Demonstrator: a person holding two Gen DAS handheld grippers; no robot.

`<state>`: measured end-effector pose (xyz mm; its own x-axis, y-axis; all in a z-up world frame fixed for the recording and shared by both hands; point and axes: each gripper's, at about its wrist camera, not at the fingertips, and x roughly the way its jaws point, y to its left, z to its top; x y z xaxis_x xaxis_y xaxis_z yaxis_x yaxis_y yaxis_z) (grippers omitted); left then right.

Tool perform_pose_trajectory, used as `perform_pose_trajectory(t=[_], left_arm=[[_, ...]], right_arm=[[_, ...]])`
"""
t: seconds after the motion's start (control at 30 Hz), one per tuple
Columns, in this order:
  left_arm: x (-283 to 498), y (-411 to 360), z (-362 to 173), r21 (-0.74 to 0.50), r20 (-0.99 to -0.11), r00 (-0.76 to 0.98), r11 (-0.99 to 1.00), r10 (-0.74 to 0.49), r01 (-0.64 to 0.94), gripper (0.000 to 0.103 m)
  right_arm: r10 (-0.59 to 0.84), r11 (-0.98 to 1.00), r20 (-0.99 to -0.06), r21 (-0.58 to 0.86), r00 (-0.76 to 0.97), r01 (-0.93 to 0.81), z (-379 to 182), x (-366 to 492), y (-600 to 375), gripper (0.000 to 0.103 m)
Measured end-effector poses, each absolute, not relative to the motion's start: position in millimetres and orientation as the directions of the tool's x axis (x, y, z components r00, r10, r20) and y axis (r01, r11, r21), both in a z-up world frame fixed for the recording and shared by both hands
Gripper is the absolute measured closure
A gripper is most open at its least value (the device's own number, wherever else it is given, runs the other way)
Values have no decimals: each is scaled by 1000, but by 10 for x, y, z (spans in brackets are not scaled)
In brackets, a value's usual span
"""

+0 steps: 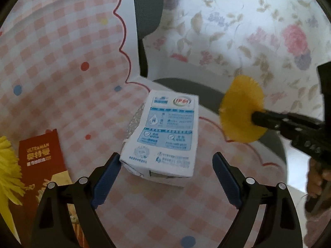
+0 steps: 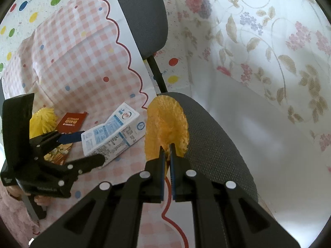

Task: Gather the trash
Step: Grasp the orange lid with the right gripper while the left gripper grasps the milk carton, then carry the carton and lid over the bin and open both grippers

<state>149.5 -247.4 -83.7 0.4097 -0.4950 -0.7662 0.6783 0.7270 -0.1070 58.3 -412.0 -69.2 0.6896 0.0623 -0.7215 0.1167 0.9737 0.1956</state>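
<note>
A white milk carton [image 1: 165, 132] with blue print lies on its side on the pink checked tablecloth [image 1: 62, 66]. My left gripper [image 1: 166, 158] is open and straddles the carton's near end; its left pad sits right at the carton's corner, its right pad stands apart. In the right wrist view the left gripper [image 2: 92, 147] reaches in from the left over the carton [image 2: 111, 134]. My right gripper [image 2: 167, 150] is shut on a crinkled yellow disc [image 2: 165, 122] and holds it upright beside the carton. The same disc [image 1: 242, 111] shows right of the carton in the left wrist view.
A red snack packet [image 1: 41, 161] and a yellow spiky ball [image 1: 8, 169] lie left of the carton. A dark grey mesh chair [image 2: 217, 144] stands at the table's scalloped edge, its backrest [image 2: 144, 16] behind. Floral cloth [image 2: 269, 62] fills the right side.
</note>
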Motion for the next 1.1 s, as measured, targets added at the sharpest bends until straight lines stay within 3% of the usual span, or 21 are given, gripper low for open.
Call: perform_pose_trajectory(t=[0.13, 0.23, 0.33, 0.83, 1.1], left_arm=[[1589, -2489, -872, -100, -774, 422, 750, -471, 654, 15], [1583, -2476, -838, -103, -758, 432, 743, -489, 661, 27], [1467, -2490, -813, -48, -752, 466, 744, -466, 667, 29], [292, -1730, -228, -117, -583, 637, 829, -504, 548, 30], [-343, -1478, -187, -106, -562, 657, 832, -502, 545, 30]], right_arm=[[64, 974, -721, 197, 690, 116, -691, 550, -4135, 98], [61, 974, -718, 195, 693, 117, -670, 507, -4136, 98], [54, 972, -708, 199, 704, 125, -622, 419, -4138, 98], [61, 976, -671, 194, 739, 96, -353, -405, -3714, 98], [43, 979, -660, 179, 750, 102, -272, -988, -3427, 98]])
